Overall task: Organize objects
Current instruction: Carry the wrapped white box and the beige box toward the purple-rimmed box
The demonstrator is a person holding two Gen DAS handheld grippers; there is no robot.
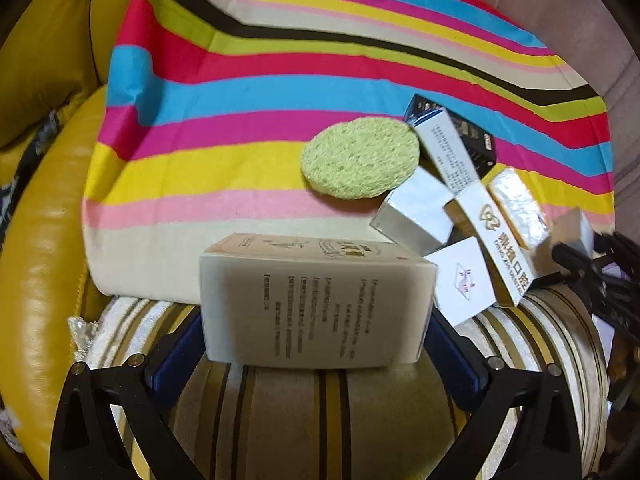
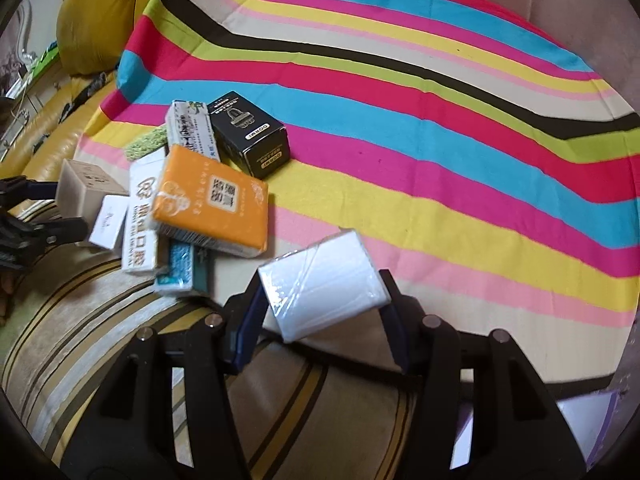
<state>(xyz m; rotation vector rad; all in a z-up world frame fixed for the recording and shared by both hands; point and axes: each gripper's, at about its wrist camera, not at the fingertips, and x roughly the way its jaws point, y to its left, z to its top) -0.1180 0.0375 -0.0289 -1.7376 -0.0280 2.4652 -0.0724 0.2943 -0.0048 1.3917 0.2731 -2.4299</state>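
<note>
Claws both clenched: right claw (image 2: pixel 320 300) grasping wrapped white pack (image 2: pixel 322 286), left claw (image 1: pixel 316 344) grasping beige carton (image 1: pixel 312 304), long axis crosswise, at striped cloth's (image 2: pixel 440 160) near edge.

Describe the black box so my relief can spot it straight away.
Start at the striped cloth, then find the pile of small boxes at its left end. The black box lies at the pile's far right edge, beside the orange pack; it is the only black one.
</note>
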